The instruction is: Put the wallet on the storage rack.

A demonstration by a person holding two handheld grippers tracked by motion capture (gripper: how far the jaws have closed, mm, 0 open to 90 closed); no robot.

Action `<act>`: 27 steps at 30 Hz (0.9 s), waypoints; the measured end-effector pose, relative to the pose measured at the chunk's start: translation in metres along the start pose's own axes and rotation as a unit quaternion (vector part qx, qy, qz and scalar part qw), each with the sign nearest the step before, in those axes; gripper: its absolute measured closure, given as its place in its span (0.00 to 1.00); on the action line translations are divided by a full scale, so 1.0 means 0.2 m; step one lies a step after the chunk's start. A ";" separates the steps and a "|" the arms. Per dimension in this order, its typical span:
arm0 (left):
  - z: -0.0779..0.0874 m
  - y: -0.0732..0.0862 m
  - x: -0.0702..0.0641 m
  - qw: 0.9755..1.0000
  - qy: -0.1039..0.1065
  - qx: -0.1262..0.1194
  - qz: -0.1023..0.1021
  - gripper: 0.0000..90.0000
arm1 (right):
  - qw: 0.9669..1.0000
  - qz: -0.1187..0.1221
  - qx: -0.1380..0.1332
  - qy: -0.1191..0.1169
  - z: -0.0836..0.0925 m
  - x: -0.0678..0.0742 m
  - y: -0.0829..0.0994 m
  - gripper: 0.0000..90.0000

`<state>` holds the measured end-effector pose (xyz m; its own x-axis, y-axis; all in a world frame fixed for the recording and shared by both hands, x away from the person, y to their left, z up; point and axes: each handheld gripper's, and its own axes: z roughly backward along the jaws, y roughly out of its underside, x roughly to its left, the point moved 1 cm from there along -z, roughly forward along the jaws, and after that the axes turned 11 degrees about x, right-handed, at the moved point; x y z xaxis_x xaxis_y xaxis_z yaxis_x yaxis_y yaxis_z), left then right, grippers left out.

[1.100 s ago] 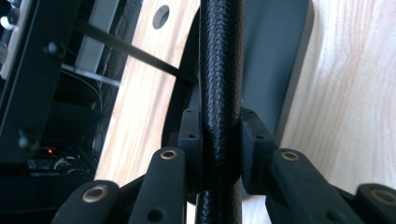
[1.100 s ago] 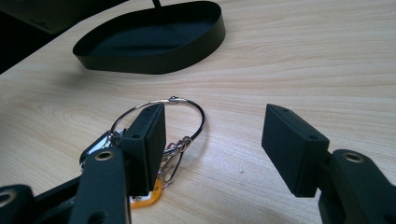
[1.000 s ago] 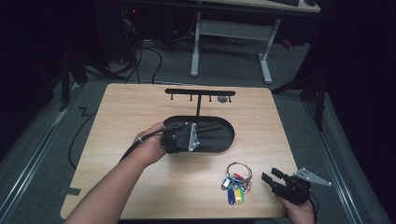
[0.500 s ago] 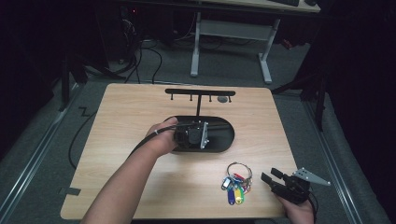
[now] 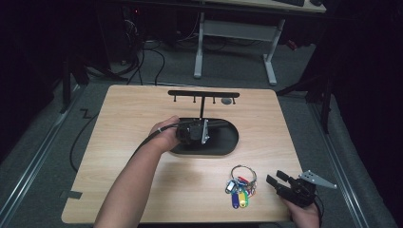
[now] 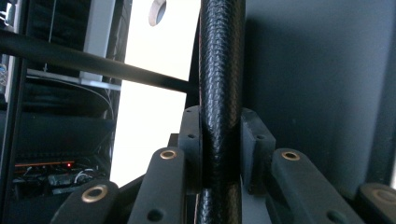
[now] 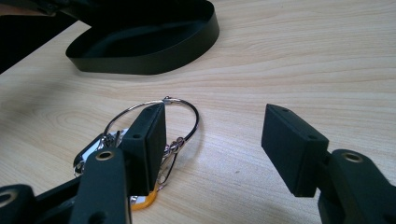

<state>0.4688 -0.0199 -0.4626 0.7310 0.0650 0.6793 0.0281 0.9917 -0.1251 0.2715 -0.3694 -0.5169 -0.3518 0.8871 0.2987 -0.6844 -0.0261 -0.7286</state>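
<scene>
Keys (image 5: 241, 188) on their wire ring look light, loose and jingly near the counter's (image 5: 142, 109) front edge beside the wide-open right fingers (image 7: 149, 135), best pinched at the ring, while the left fingers (image 6: 194, 140) clamp the stiff tray's (image 5: 223, 142) wall.

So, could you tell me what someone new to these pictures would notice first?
Probably the black key stand in the middle of the table, with its oval tray base and a hooked crossbar on an upright post. The left tongs are shut on that post. Next comes the bunch of keys with coloured tags near the front right edge, beside the open right tongs.
</scene>
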 end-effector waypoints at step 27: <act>-0.06 0.07 -0.06 0.998 0.023 0.060 0.012 0.69 | 1.000 0.011 0.011 0.002 -0.02 0.03 0.00 0.45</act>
<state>0.4687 -0.0088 -0.4810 0.7614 0.0863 0.6425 -0.0691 0.9963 -0.0519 0.2716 -0.3616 -0.5182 -0.3647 0.8880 0.2799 -0.6908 -0.0564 -0.7209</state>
